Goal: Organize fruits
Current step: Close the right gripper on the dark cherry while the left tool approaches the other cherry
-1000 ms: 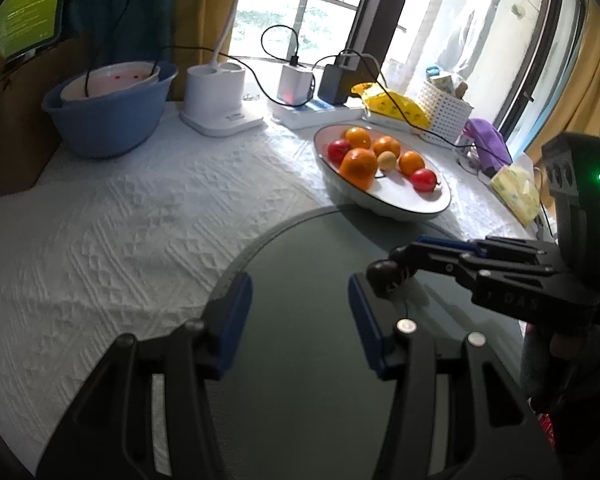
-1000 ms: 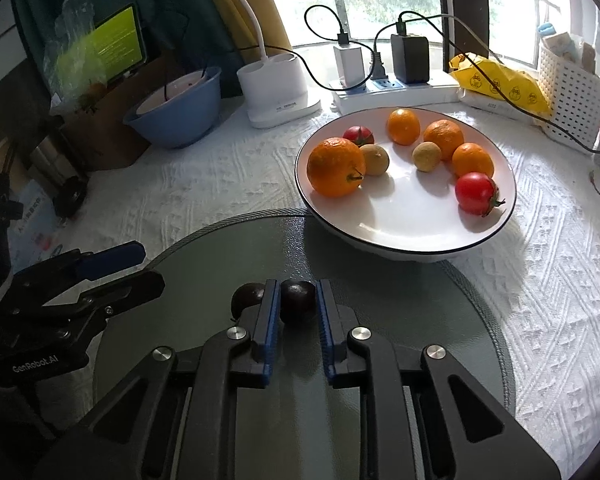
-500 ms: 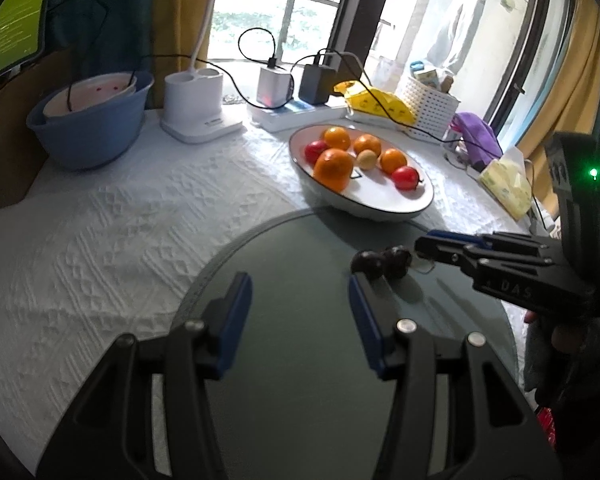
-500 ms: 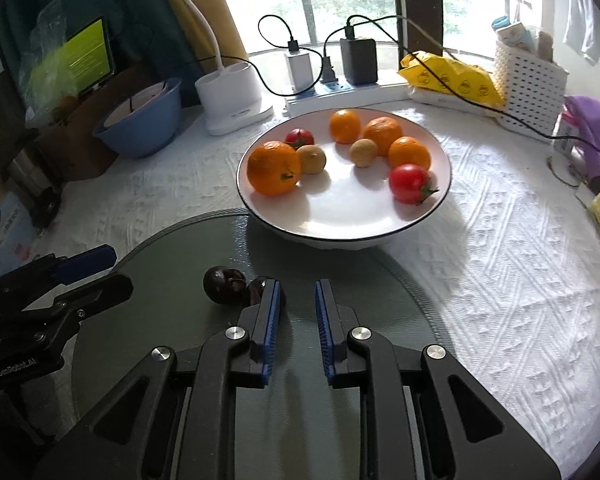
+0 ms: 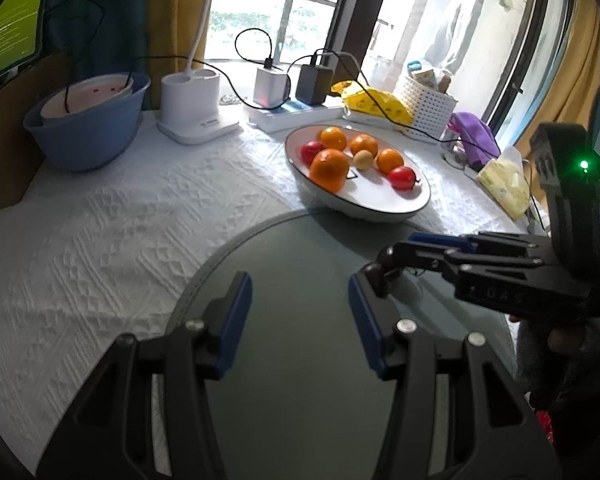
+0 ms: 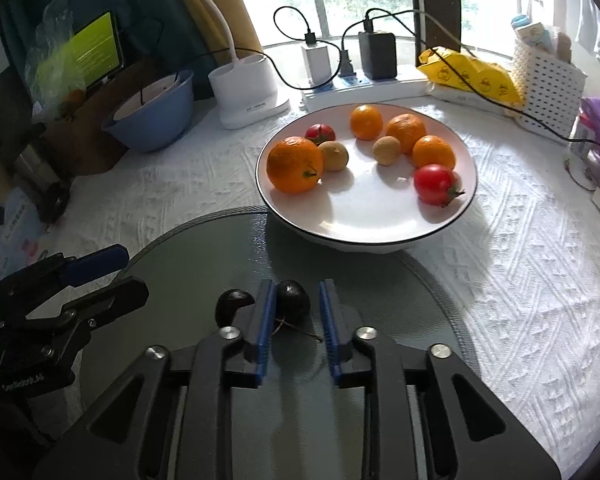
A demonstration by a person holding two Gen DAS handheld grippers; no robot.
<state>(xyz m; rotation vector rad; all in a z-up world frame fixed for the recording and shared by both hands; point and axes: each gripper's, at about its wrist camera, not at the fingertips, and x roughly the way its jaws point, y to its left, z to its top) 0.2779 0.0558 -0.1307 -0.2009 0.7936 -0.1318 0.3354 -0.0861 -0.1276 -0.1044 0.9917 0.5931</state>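
Lining up the right claw (image 6: pixel 294 308), jaws just parting, around a dark cherry (image 6: pixel 293 296) ungripped on the glass mat (image 6: pixel 204 248); next needs closing squarely; left claw (image 5: pixel 300 312) hanging half-open, empty.

A white textured tablecloth (image 6: pixel 520 264) covers the table, with a round dark-green glass mat (image 6: pixel 228 248) laid on it near the front edge. Daylight pours in through a tall dark-framed window (image 5: pixel 284 12) behind the table, flanked by mustard-yellow curtains (image 5: pixel 176 16), and brightens the cloth. Along the sill side stand a white power strip with plugged-in chargers (image 6: pixel 364 84), a white gooseneck desk lamp base (image 6: pixel 248 88), a white perforated plastic basket (image 6: pixel 548 76) and a blue plastic bowl (image 5: pixel 84 128).
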